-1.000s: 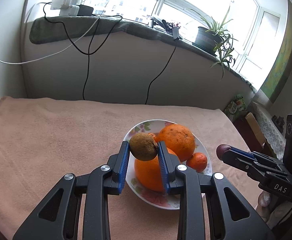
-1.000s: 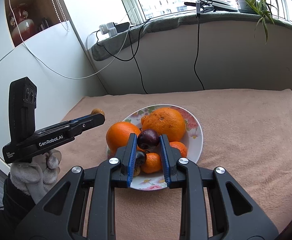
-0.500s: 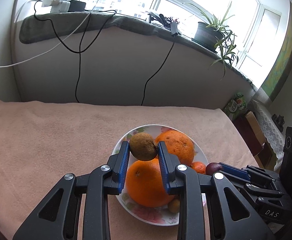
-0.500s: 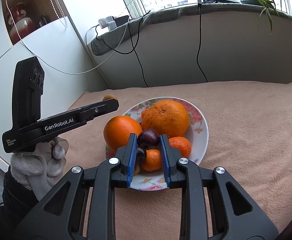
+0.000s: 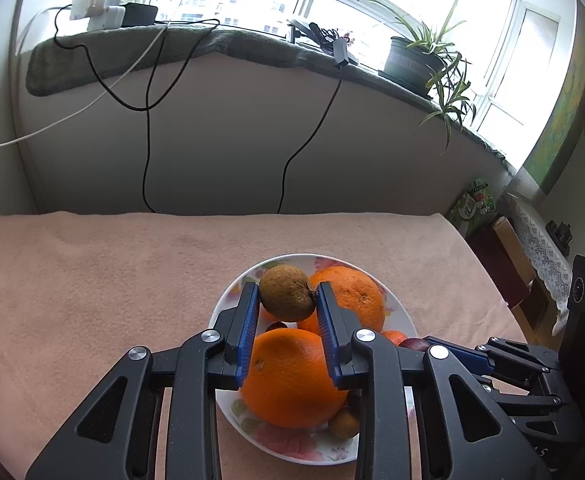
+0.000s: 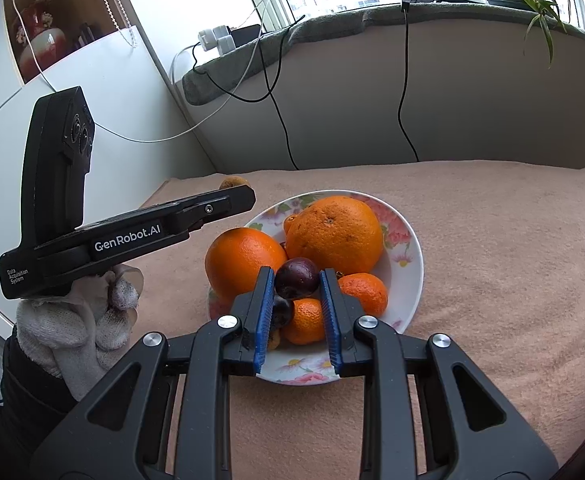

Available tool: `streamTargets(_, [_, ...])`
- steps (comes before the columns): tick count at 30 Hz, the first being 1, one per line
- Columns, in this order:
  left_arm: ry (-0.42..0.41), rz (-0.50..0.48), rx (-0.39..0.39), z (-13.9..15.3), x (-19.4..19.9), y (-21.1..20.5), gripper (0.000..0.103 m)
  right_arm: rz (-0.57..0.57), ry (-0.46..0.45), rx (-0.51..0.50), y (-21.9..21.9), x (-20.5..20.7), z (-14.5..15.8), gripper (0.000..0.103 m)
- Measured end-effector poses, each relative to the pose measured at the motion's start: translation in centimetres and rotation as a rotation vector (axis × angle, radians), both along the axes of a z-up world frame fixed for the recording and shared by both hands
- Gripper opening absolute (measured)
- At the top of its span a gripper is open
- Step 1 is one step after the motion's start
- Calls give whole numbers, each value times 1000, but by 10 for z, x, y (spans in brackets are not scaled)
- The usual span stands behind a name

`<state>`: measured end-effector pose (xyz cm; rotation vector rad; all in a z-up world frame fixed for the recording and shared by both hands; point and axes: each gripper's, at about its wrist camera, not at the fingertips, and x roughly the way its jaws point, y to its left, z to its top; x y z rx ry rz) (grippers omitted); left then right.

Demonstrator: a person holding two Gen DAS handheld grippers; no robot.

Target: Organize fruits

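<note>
A flowered plate (image 5: 228,300) (image 6: 410,256) on the pink cloth holds two large oranges (image 5: 292,376) (image 6: 334,234), small tangerines (image 6: 362,292) and small dark and brown fruits. My left gripper (image 5: 287,296) is shut on a brown kiwi (image 5: 286,292), held above the plate over the oranges. My right gripper (image 6: 296,278) is shut on a dark plum (image 6: 296,278), held low over the plate's near side. The left gripper shows from the side in the right wrist view (image 6: 234,194), the kiwi's tip peeking above it.
A pink cloth (image 5: 92,272) covers the table. A grey wall and windowsill with cables, chargers (image 5: 98,8) and a potted plant (image 5: 412,60) stand behind. A gloved hand (image 6: 72,320) holds the left gripper.
The left gripper with the kiwi has moved in over the plate, closer to the oranges. The right gripper with the plum has come lower and nearer the plate.
</note>
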<state>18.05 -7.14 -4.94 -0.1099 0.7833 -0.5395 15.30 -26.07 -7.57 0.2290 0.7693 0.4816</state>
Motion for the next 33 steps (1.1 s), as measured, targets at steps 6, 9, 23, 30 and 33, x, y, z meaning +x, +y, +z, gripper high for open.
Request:
streamTargets(6, [-5, -8, -1, 1, 0, -1, 35, 8, -5, -13, 3, 0, 2, 25])
streamTargets(9, [-9, -11, 1, 2, -1, -2, 36, 6, -10, -12, 3, -2, 2, 38])
streamTargets(23, [-34, -18, 18, 7, -8, -4, 65, -12, -44, -12, 0, -10, 7, 72])
streamTargets(30, [-29, 11, 30, 7, -10, -4, 78, -31, -48, -37, -1, -13, 9, 88])
streamTargets(33, [-24, 25, 35, 7, -11, -3, 78, -39, -51, -64, 0, -15, 10, 90])
